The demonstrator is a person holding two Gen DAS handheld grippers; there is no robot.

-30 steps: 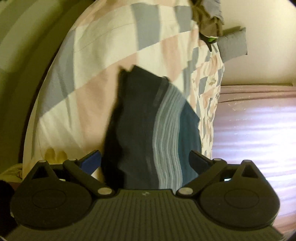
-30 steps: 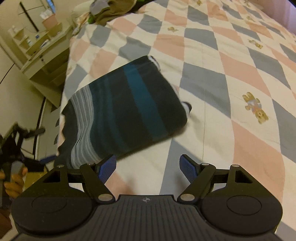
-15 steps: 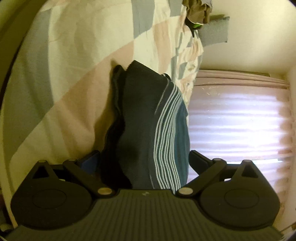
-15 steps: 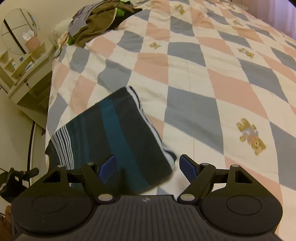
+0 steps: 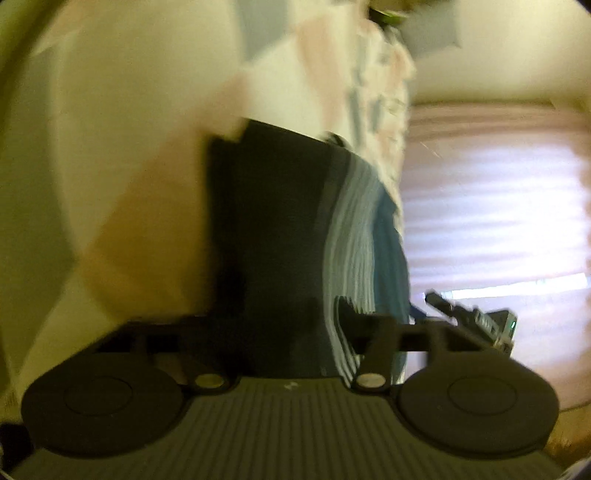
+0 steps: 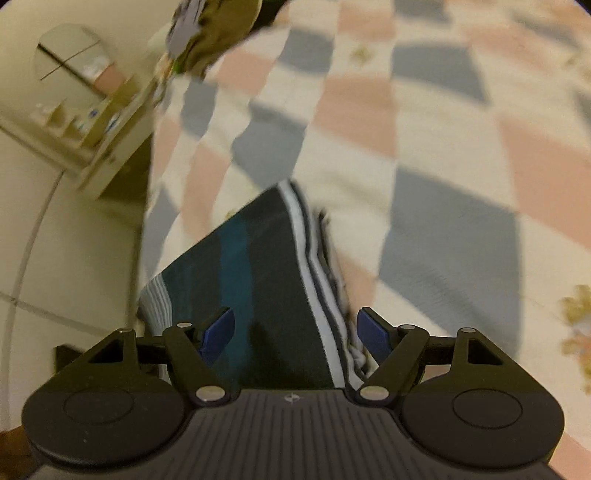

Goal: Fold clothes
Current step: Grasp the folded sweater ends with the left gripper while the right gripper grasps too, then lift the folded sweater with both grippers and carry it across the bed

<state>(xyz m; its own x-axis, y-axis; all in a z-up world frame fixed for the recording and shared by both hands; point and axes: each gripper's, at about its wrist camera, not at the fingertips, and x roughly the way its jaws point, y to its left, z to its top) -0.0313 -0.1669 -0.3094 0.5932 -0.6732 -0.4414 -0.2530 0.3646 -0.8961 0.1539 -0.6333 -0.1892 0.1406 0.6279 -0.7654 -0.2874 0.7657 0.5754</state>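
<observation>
A folded dark garment (image 5: 277, 221) with teal and white stripes lies near the edge of the checked quilt (image 6: 443, 147). My left gripper (image 5: 291, 314) has its jaws drawn in on the garment's near end; the view is blurred and the dark cloth hides the left finger. In the right wrist view the same garment (image 6: 251, 266) runs between the blue pads of my right gripper (image 6: 295, 332), which is open and straddles the white-striped edge. Part of the right gripper (image 5: 469, 321) shows at the garment's far side in the left wrist view.
A heap of unfolded clothes (image 6: 214, 33) sits at the far end of the bed. A pale shelf unit (image 6: 92, 125) with a round mirror (image 6: 70, 51) stands beside the bed. Pink curtains (image 5: 498, 221) fill the right of the left wrist view.
Both grippers have moved in over the garment. The left jaws have narrowed onto its near end. The right gripper has come closer and now straddles the striped edge.
</observation>
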